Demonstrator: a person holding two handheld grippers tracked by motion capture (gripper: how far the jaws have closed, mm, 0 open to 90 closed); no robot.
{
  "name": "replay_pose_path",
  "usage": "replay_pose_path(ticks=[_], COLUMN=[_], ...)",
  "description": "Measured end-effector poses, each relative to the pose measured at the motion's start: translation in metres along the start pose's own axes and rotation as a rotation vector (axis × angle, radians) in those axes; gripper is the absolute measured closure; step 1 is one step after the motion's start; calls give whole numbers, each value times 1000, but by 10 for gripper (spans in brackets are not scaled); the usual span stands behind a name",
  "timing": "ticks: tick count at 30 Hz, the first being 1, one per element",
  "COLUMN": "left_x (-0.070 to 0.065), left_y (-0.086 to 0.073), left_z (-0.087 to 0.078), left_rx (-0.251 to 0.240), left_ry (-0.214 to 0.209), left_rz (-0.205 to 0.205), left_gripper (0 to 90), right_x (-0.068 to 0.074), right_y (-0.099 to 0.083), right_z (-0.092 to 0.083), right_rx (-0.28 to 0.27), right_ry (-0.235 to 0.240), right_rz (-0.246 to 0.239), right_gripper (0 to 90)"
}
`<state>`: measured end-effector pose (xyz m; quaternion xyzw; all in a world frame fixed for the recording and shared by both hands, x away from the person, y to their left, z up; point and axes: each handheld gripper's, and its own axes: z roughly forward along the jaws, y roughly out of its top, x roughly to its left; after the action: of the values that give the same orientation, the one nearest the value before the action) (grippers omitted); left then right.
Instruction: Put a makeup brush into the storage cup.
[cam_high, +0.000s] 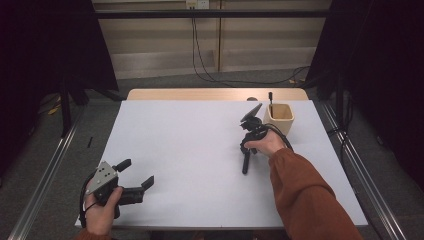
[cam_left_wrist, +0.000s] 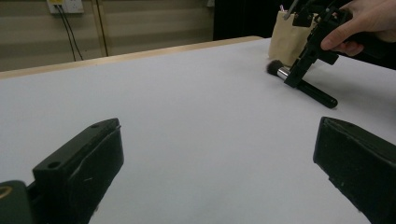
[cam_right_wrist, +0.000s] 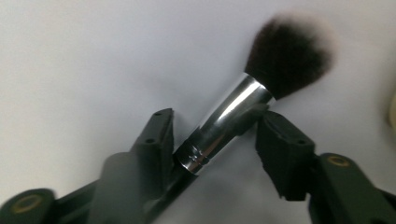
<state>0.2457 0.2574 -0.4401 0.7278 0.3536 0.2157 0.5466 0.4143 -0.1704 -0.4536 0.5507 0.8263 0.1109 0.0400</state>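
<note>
the right tongs (cam_right_wrist: 215, 135) point down over a brush (cam_right_wrist: 243, 102), one jaw on each side of its silver collar and both jaws touching it, so the tongs are narrowed onto the brush, which lies flat on the desk (cam_high: 190, 150). the left tongs (cam_high: 137, 175) stand wide and hold nothing, low over the near left of the desk. going down in size: the white desk; then a beige cup (cam_high: 280, 117) at the far right, with a dark stick upright in it; then the brush (cam_high: 246, 160), just beside the cup on its near side, its bristles toward the cup.
</note>
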Motion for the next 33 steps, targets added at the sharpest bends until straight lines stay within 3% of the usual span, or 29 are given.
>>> replay_pose_path(ticks=[15, 33], left_x=[0, 1], left_y=[0, -1], left_z=[0, 0], left_rx=[4, 6], left_ry=[0, 2], left_rz=[-1, -2], left_gripper=[18, 18], right_x=[-4, -7], right_y=[0, -1], right_z=[-1, -3], right_rx=[10, -12], right_ry=[-27, 3], right_rz=[-26, -48], right_gripper=[721, 727])
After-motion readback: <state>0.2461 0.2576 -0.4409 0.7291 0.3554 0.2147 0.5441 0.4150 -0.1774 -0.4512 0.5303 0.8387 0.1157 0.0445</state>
